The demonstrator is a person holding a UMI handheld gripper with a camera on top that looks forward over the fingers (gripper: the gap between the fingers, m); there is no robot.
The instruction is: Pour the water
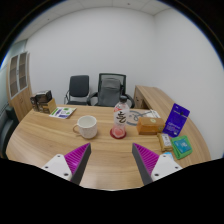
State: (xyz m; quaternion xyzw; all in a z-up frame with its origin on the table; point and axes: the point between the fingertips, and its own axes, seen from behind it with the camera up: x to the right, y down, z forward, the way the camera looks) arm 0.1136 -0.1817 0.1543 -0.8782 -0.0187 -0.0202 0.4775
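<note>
A white mug [86, 126] stands on the wooden table [50, 140], beyond my left finger. A small clear bottle with a pale cap [122, 111] stands further back, to the right of the mug, with a red round lid-like thing [118, 132] lying in front of it. My gripper [111, 157] is open and empty, well short of all of them. Its pink pads [77, 156] face each other across bare table.
An orange box [149, 124], a purple box [177, 119] and a green packet [181, 146] lie at the right. A book [63, 112] and a dark box [43, 101] lie at the far left. Two office chairs [78, 90] stand behind the table.
</note>
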